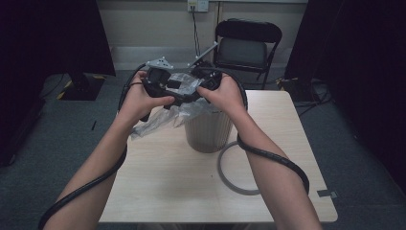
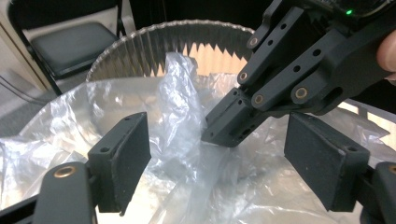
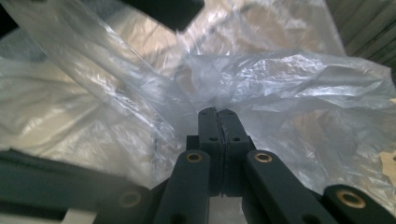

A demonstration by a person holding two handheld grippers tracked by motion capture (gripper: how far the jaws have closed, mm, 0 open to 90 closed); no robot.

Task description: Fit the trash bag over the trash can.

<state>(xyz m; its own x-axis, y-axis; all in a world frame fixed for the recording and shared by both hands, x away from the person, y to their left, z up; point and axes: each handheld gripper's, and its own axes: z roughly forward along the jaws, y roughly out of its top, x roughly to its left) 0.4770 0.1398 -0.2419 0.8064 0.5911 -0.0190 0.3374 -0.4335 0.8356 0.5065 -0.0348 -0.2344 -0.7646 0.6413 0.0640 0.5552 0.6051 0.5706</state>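
A clear plastic bag (image 1: 158,120) lies crumpled over the mouth of a ribbed round bin (image 1: 208,132) on the table. Both hands hold their grippers just above the bin's rim (image 2: 154,39). My right gripper (image 3: 218,116) is shut on a fold of the bag (image 3: 280,79), pinching the film at its tips. In the left gripper view that same right gripper (image 2: 224,135) comes in from the upper right. My left gripper (image 2: 219,163) stands open, its pads wide apart, with loose bag (image 2: 177,93) between them and not pressed. In the high view the left gripper (image 1: 167,91) faces the right gripper (image 1: 194,88).
A grey ring (image 1: 230,179) lies on the wooden table (image 1: 167,191) just right of the bin. A black folding chair (image 1: 246,45) stands behind the table. Cables trail along both forearms. Part of the bag hangs down the bin's left side.
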